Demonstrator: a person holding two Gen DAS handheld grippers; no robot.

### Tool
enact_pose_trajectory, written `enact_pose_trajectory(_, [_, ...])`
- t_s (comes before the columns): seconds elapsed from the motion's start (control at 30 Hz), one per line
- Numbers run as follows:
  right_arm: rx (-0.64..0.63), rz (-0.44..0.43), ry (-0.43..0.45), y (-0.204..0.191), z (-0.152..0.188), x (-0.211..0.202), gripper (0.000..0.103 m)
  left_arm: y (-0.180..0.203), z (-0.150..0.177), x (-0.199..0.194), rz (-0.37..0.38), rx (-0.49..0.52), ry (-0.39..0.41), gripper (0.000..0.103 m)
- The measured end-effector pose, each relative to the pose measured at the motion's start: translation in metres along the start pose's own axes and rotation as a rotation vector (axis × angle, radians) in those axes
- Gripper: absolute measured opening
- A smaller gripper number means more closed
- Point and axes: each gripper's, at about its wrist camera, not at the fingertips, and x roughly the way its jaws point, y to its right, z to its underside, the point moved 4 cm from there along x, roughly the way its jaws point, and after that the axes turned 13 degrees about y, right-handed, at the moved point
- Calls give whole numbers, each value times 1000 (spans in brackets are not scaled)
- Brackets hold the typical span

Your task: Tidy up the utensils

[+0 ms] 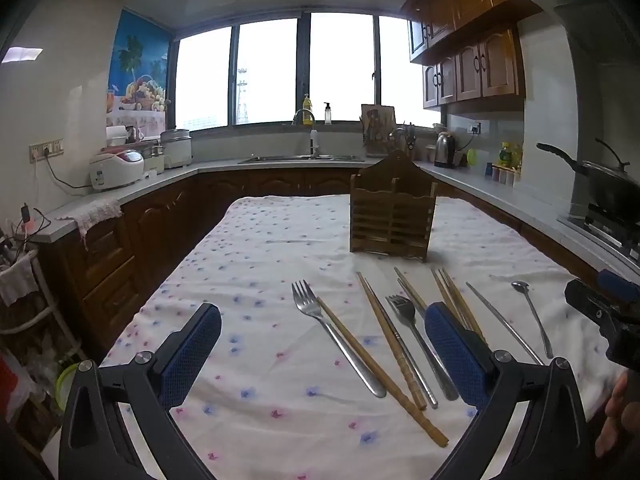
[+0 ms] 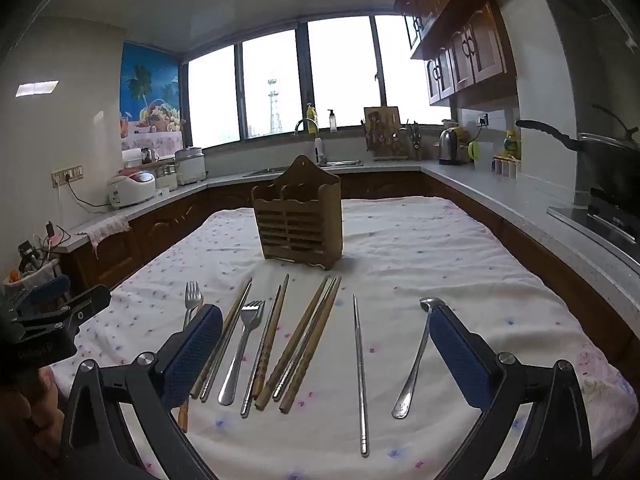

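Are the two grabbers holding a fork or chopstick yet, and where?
No. The left gripper and right gripper are both open and empty; the forks, chopsticks and spoon lie on the tablecloth.

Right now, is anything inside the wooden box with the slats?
Through the slats of the wooden box I see only gaps, and nothing sticks out the top. Its very bottom is hidden. The forks, chopsticks and spoon lie on the tablecloth.

A flowered cloth (image 2: 420, 248) covers the surface. On it stand a wooden holder (image 2: 298, 224) and, nearer, forks (image 2: 244, 344), chopsticks (image 2: 304, 344) and a spoon (image 2: 416, 356).
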Motion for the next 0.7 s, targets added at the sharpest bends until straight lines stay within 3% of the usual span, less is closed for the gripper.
enact_pose_trajectory(0.7, [24, -17, -14, -2, -3, 4, 103, 1, -1, 3, -2, -6, -5, 102])
